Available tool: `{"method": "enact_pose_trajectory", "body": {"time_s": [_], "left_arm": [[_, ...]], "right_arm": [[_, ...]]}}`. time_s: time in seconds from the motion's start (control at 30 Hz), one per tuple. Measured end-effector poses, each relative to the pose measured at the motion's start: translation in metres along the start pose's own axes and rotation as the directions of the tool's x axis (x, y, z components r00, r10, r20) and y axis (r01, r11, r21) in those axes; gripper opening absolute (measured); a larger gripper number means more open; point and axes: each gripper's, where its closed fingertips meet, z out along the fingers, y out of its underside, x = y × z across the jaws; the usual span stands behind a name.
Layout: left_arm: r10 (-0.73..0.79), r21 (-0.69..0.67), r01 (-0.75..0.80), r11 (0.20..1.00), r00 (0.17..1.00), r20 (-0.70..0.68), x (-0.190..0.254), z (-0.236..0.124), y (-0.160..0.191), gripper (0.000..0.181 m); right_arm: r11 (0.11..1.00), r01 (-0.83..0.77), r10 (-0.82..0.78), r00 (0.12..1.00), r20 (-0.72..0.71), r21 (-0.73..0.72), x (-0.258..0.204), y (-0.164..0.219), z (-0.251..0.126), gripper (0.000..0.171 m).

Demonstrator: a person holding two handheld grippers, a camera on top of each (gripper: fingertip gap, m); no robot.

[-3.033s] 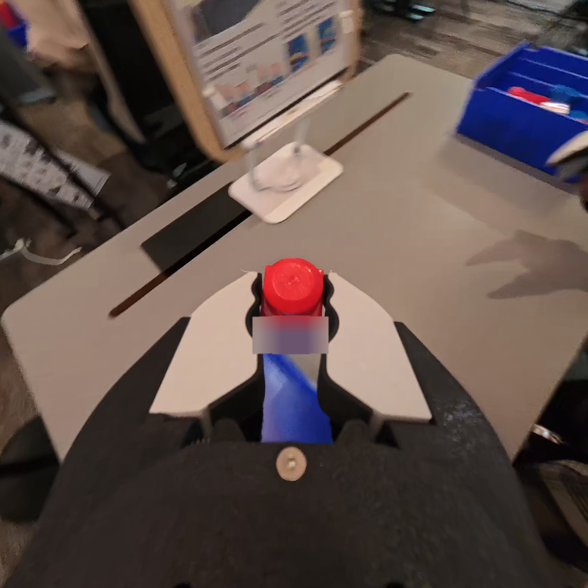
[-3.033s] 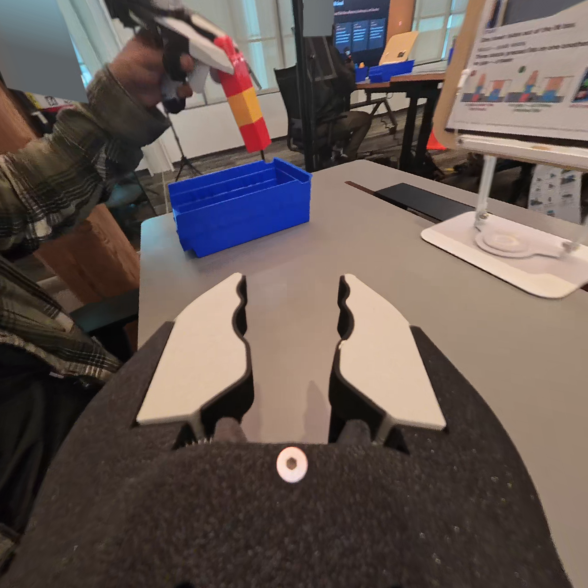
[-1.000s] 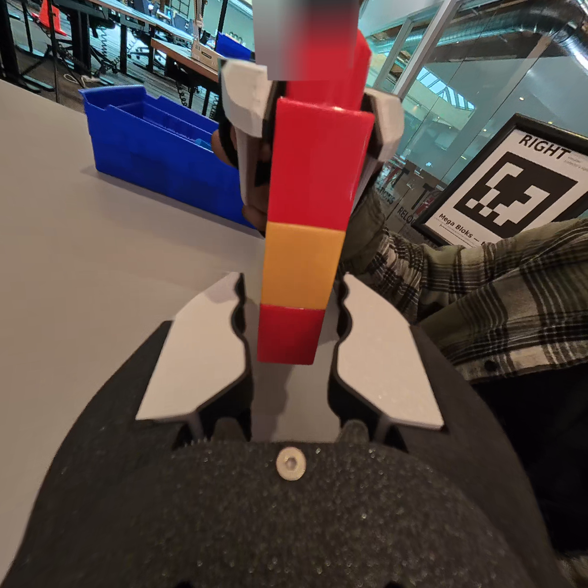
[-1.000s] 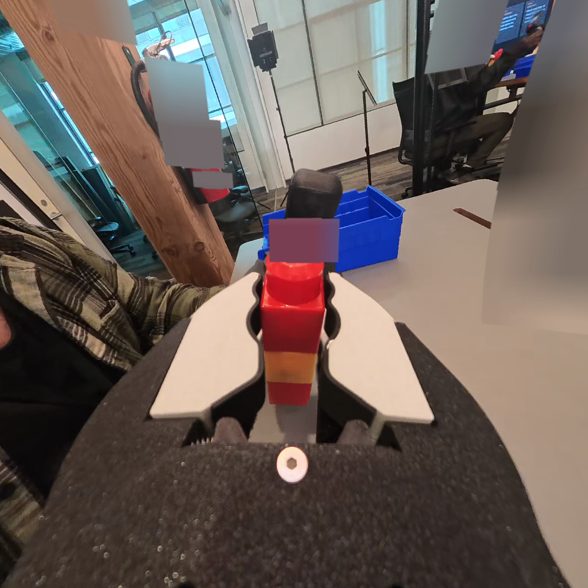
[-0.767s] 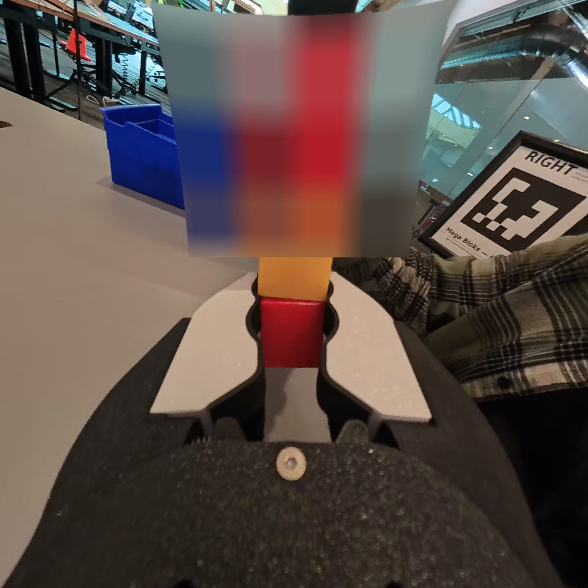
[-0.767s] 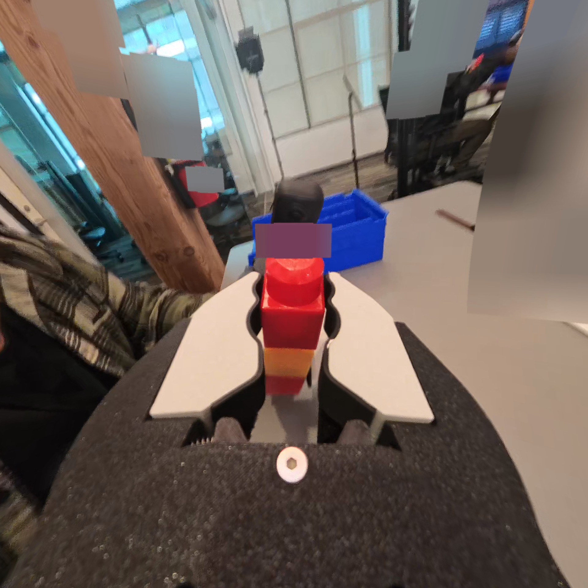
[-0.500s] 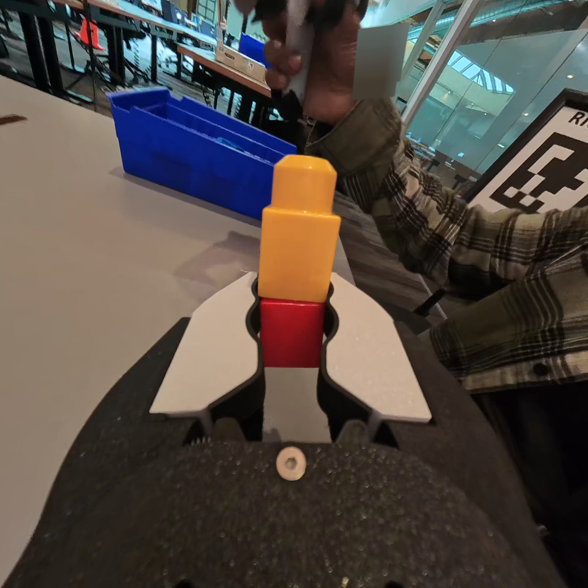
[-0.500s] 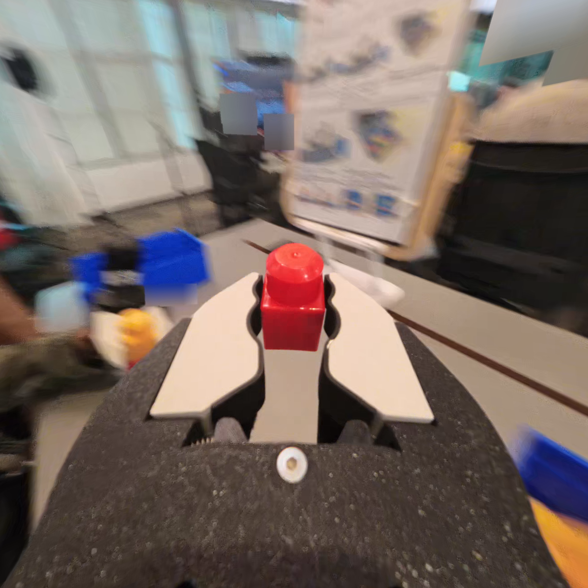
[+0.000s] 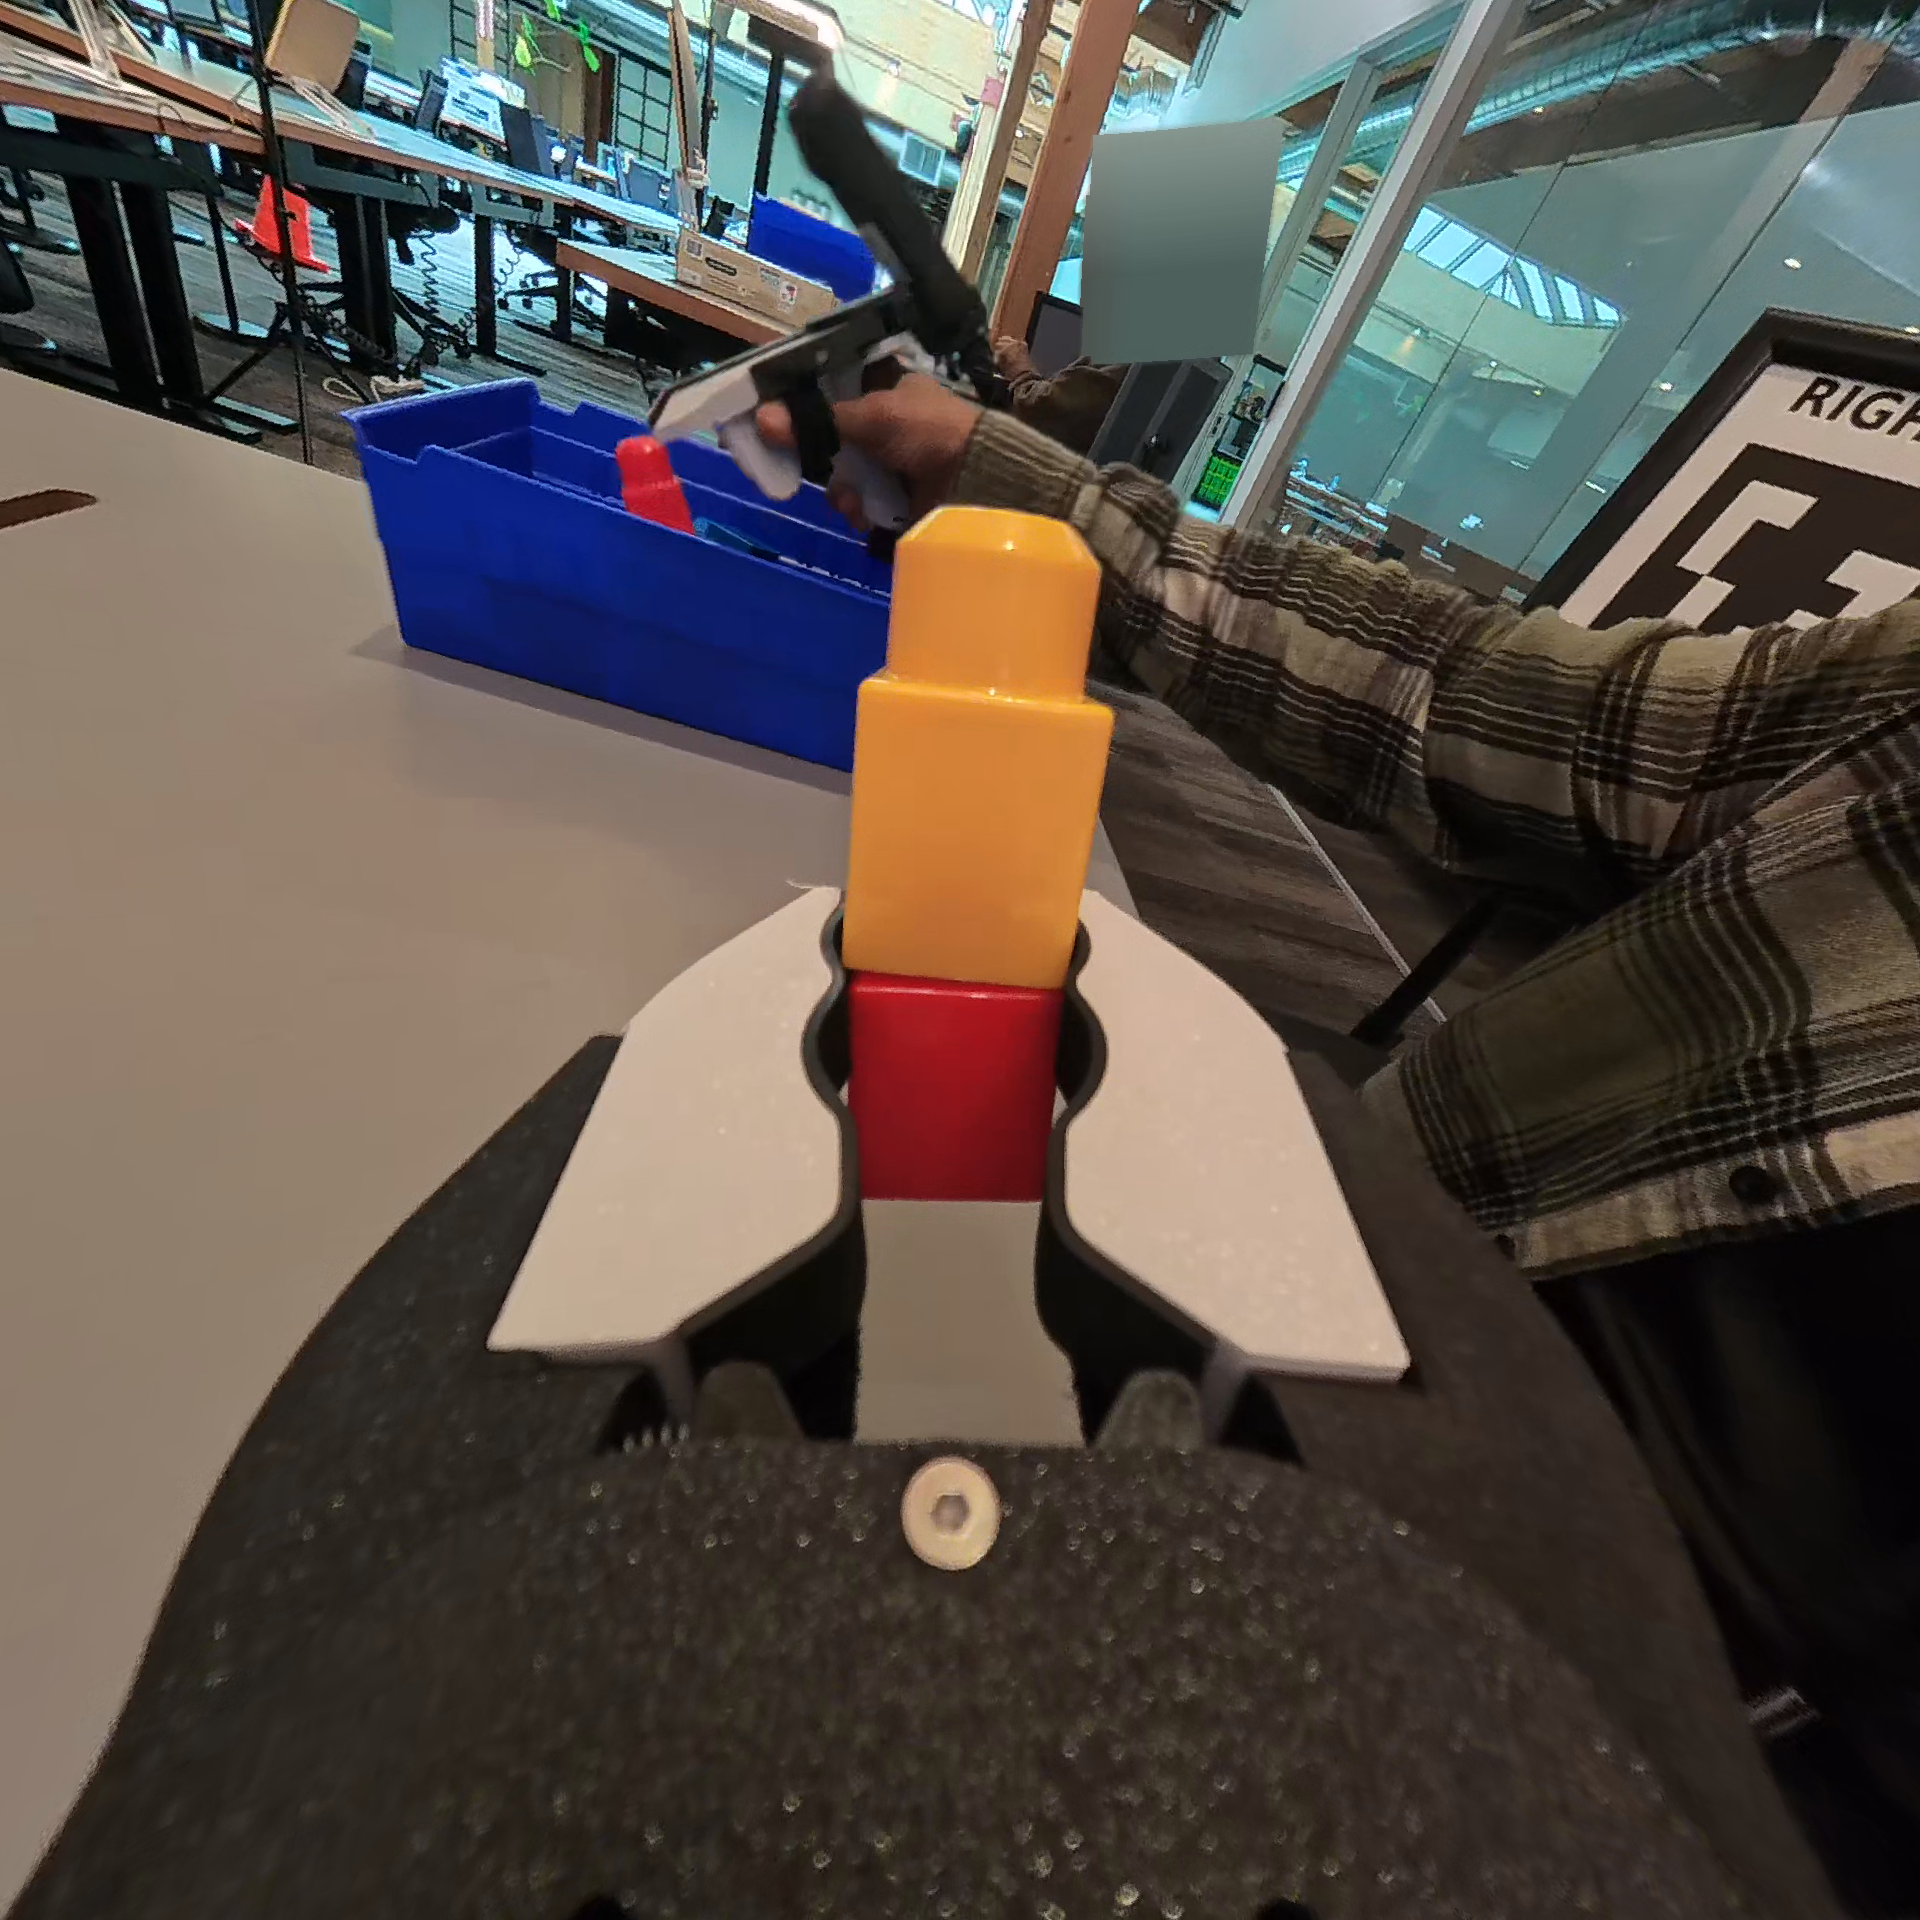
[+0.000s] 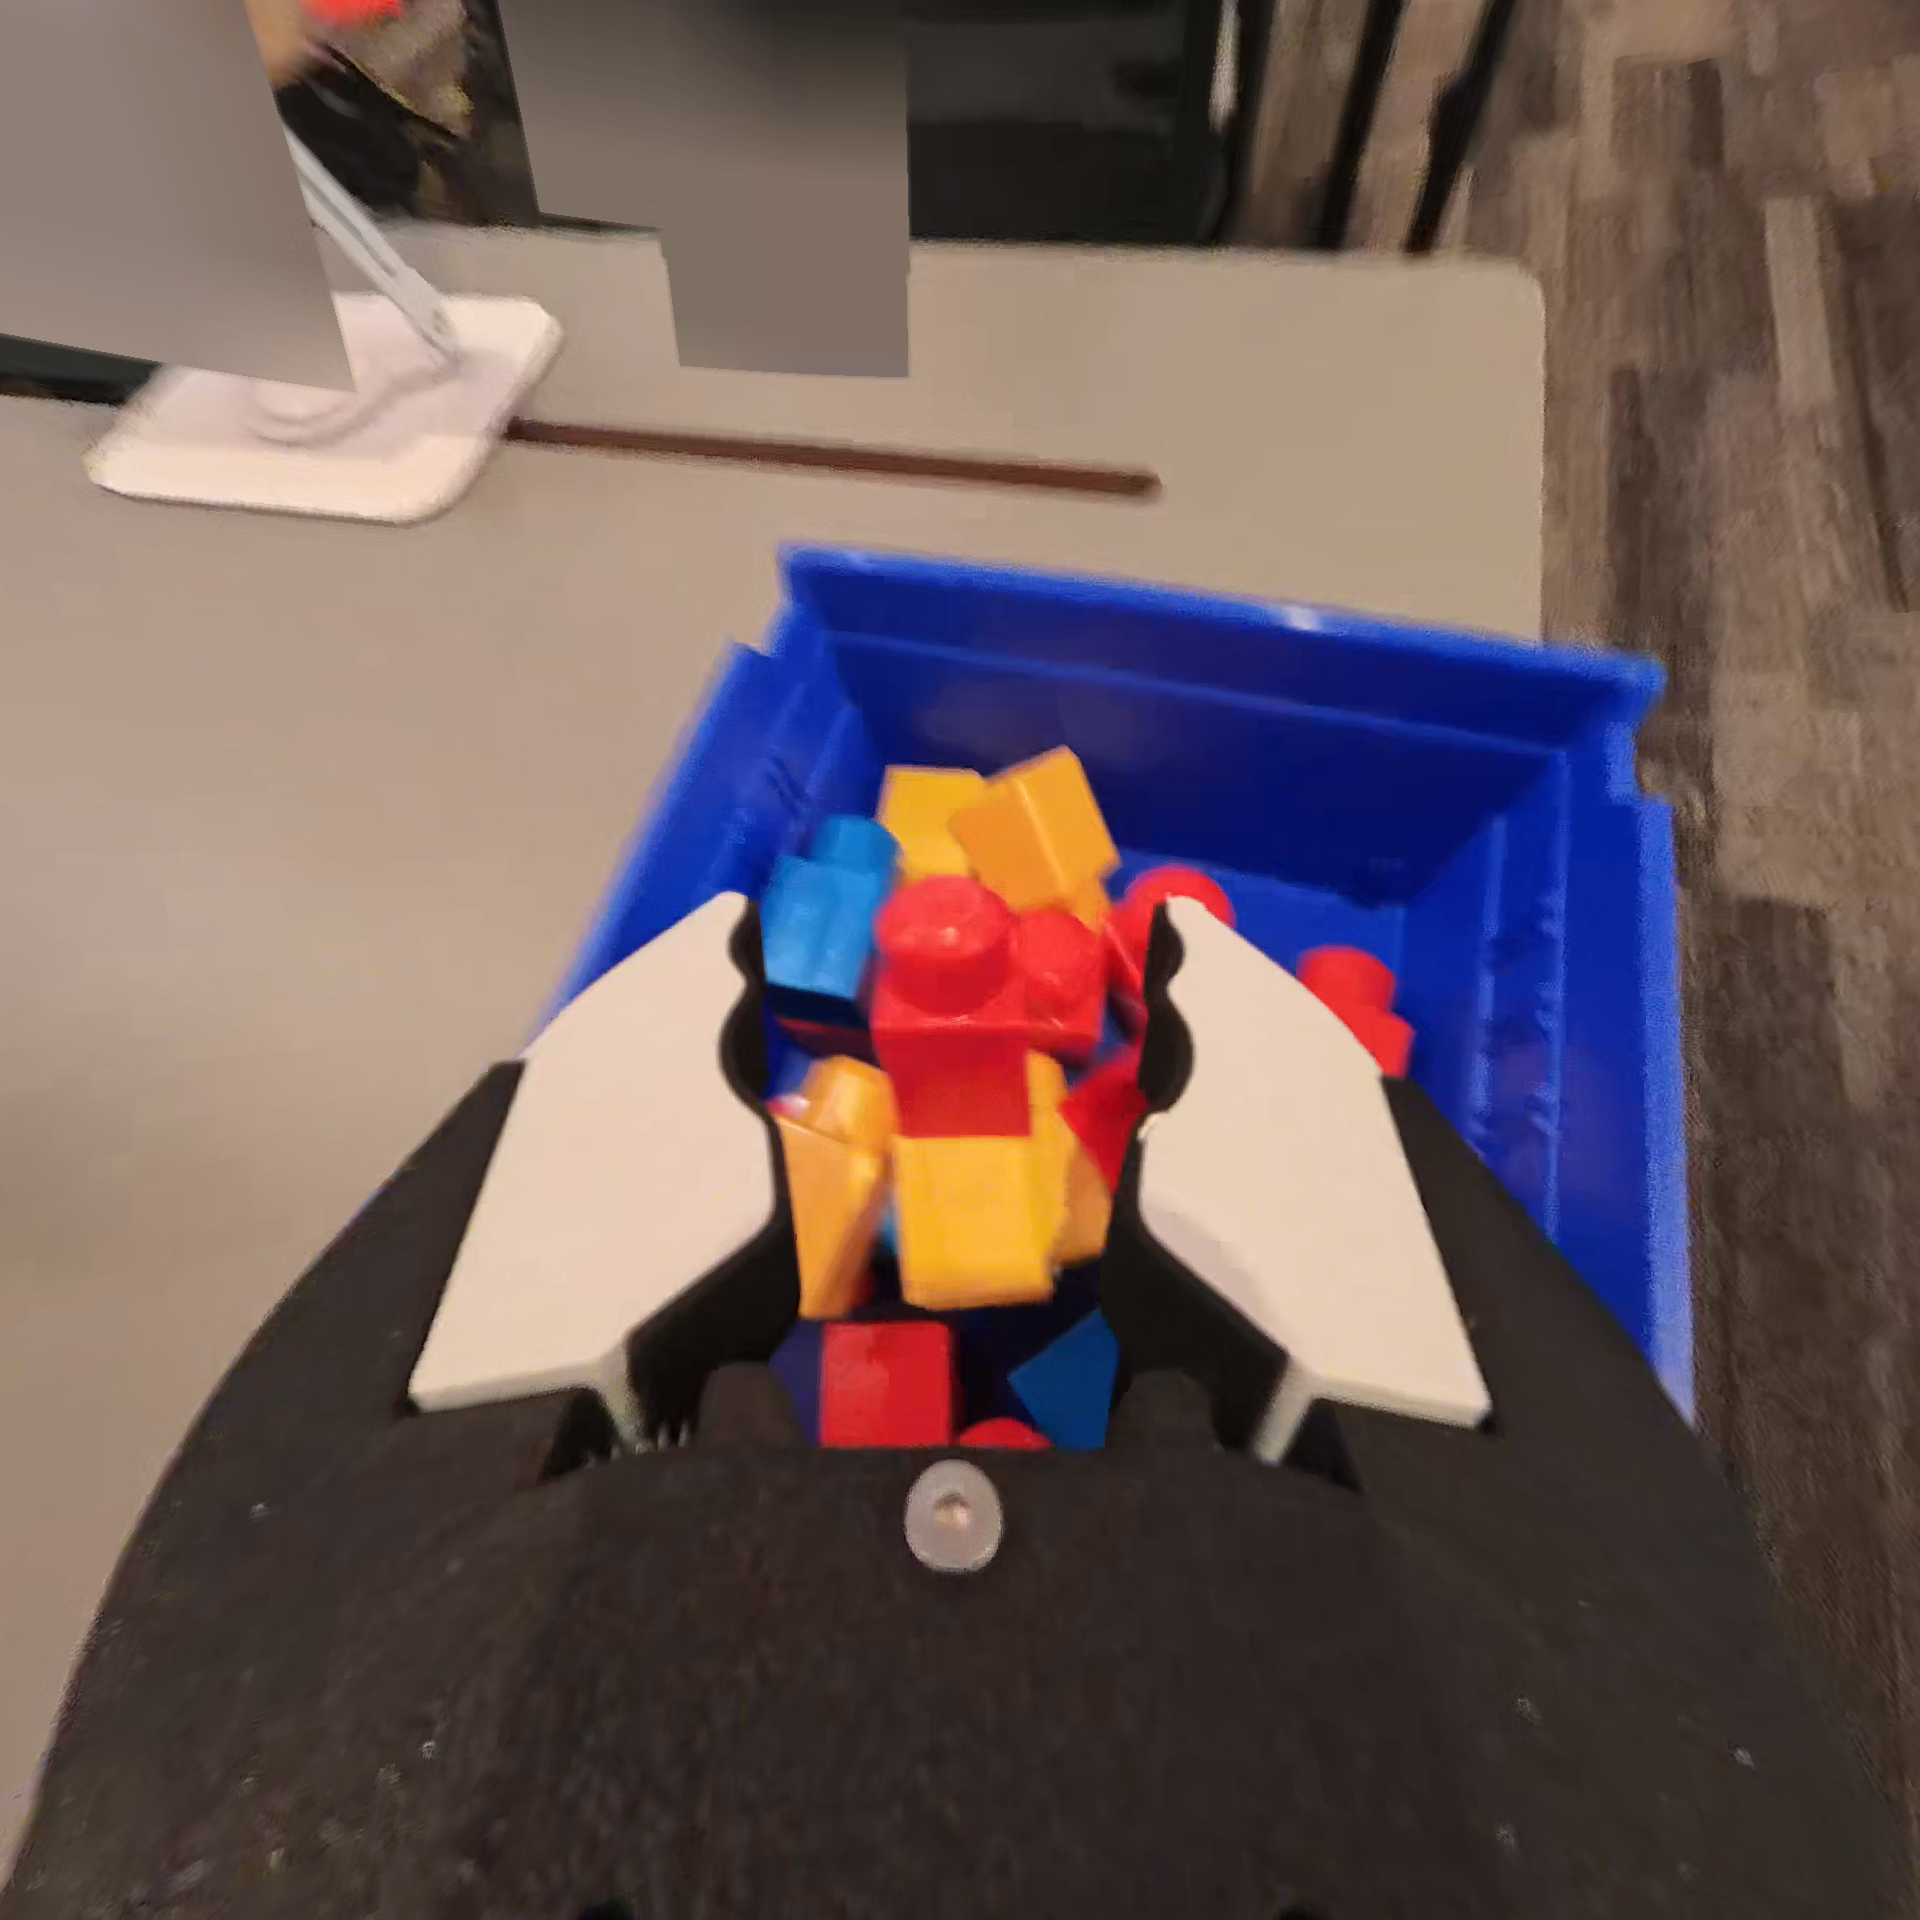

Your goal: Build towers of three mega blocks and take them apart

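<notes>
In the left wrist view my left gripper (image 9: 956,935) is shut on a red block (image 9: 954,1091) with an orange block (image 9: 977,790) stacked on it, held upright above the grey table (image 9: 312,831). Farther off there, my right gripper (image 9: 707,400) hangs over the blue bin (image 9: 623,613) with a red block (image 9: 649,499) just below its fingers. In the right wrist view my right gripper (image 10: 951,914) is open above the bin (image 10: 1247,623). The loose red block (image 10: 951,987) lies between the fingers without touching them, over a pile of red, orange and blue blocks.
A white stand base (image 10: 332,416) and a dark slot (image 10: 831,457) lie on the table behind the bin. The table's right edge runs close beside the bin. A person's plaid sleeve (image 9: 1455,727) and a framed black-and-white sign (image 9: 1766,540) are to the right. My right fingertips sit around 40 cm from my left ones.
My right gripper pulled the top red block off the tower, swung it over the blue bin and opened, letting it go. My left gripper closed on the bottom red block and keeps the two-block stack.
</notes>
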Motion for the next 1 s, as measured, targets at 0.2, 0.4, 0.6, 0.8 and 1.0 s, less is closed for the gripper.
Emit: {"method": "enact_pose_trajectory", "body": {"time_s": [0.2, 0.4, 0.6, 0.8, 1.0], "left_arm": [[-0.022, 0.011, 0.022, 1.000, 1.000, 0.002, -0.007, -0.001, 0.000, 0.036], [-0.029, 0.021, 0.029, 0.999, 1.000, -0.005, -0.005, -0.002, 0.001, 0.036], [-0.045, 0.043, 0.046, 0.998, 0.999, -0.024, -0.004, -0.005, -0.001, 0.035], [-0.071, 0.080, 0.076, 0.994, 0.996, -0.061, -0.003, -0.005, -0.004, 0.046], [-0.068, 0.042, 0.070, 0.997, 0.996, -0.055, -0.004, -0.001, 0.004, 0.040]], "right_arm": [[0.964, 0.106, -0.227, 0.811, 0.540, 0.246, -0.220, -0.049, -0.031, 0.070], [0.934, 0.154, -0.357, 0.491, 0.795, 0.324, -0.403, -0.021, -0.034, 0.064], [0.939, 0.176, -0.342, 0.415, 0.843, 0.295, -0.443, -0.009, -0.014, 0.035], [0.948, 0.117, -0.316, 0.401, 0.860, 0.294, -0.443, -0.024, -0.014, 0.029], [0.948, 0.126, -0.319, 0.395, 0.862, 0.293, -0.439, -0.032, -0.016, 0.029]]}}
